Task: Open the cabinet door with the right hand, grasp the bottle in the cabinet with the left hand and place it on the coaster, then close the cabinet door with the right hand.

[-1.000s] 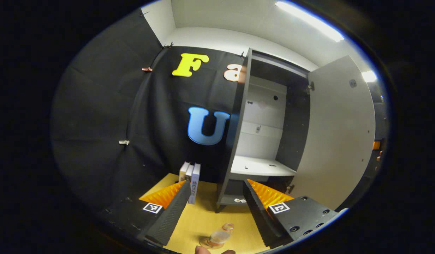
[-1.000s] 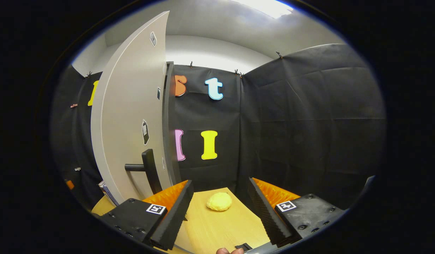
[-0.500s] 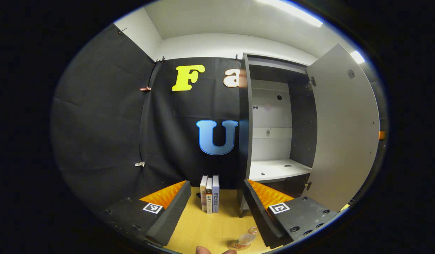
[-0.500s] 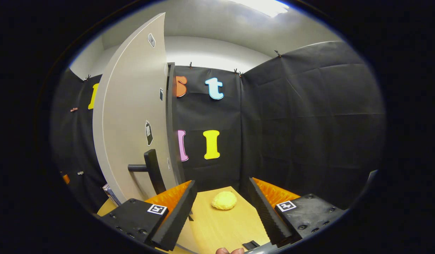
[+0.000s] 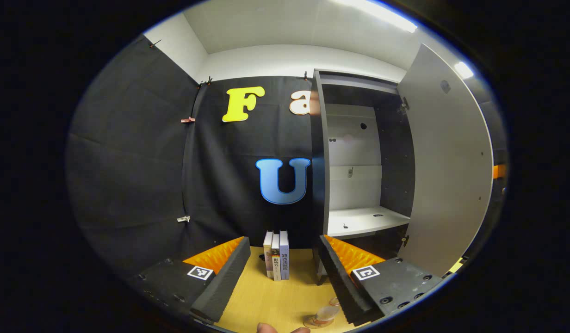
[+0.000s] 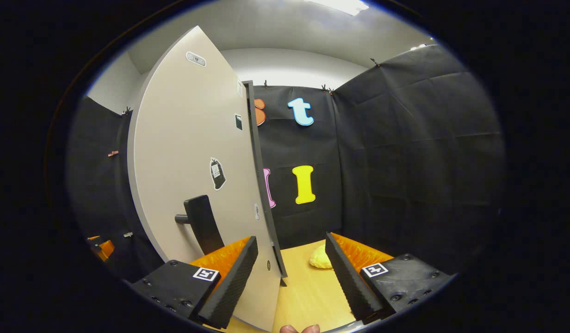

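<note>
In the left gripper view, my left tongs (image 5: pixel 285 273) stand apart at the bottom of the frame with nothing between them. Just inside the right finger, at the lower edge, the bottle (image 5: pixel 325 313) stands on the coaster (image 5: pixel 312 323) on the yellow desk (image 5: pixel 266 296). Farther up the middle, three books (image 5: pixel 276 255) stand upright on the desk beside the cabinet (image 5: pixel 320 175). The cabinet is open, its white shelf (image 5: pixel 359 221) bare, and the cabinet door (image 5: pixel 447 175) swings out across the right of the frame.

In the right gripper view, my right tongs (image 6: pixel 289 273) are also apart and hold nothing. The door's lower edge sits between the fingers, close to the left one; I cannot tell if it touches. The dark handle (image 6: pixel 199 222) shows at centre left. A yellow lump (image 6: pixel 320 259) lies on the desk farther off, partly behind the right finger.
</note>
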A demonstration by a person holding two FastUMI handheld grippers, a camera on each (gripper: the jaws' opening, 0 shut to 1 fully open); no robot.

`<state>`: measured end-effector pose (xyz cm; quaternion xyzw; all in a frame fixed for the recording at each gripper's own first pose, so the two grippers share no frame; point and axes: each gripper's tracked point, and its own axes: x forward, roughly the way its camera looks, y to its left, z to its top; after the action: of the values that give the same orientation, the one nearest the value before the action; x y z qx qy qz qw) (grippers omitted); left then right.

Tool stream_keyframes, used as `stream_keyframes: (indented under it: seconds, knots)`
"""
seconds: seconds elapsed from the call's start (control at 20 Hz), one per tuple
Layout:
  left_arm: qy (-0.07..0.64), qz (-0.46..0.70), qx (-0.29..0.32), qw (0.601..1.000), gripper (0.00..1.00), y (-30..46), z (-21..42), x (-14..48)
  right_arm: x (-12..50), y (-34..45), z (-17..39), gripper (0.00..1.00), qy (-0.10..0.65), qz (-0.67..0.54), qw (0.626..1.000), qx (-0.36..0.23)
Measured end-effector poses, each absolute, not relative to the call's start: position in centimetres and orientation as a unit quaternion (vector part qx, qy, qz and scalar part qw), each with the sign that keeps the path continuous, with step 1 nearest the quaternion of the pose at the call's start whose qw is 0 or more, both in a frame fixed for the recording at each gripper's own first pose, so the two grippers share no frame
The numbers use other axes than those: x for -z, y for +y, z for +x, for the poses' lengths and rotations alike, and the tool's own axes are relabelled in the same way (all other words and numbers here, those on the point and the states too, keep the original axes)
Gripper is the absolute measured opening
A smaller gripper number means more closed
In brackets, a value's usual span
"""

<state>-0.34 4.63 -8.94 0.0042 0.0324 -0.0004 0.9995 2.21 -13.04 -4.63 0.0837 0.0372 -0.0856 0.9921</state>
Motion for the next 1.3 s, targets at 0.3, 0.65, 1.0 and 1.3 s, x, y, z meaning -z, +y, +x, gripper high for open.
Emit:
stream_keyframes:
  seconds: [0.3, 0.65, 1.0, 1.3]
  knots:
    - [0.029, 0.020, 0.009, 0.999, 0.94, 3.8, -0.5, 9.1, 5.0, -7.1, 4.1, 0.96, 0.045, 0.091, 0.995, 0.021]
    - [0.027, 0.033, 0.014, 0.999, 0.90, 3.0, -0.5, 8.9, 7.4, -0.3, 4.4, 0.97, 0.075, 0.082, 0.992, -0.068]
    - [0.026, 0.041, 0.017, 0.999, 0.94, 2.5, -0.4, 9.0, 8.2, 1.0, 4.2, 0.98, 0.084, 0.077, 0.990, -0.089]
    - [0.027, 0.039, 0.023, 0.999, 0.90, 1.9, -0.1, 9.1, 8.4, 0.5, 4.0, 0.98, 0.074, 0.041, 0.994, -0.073]
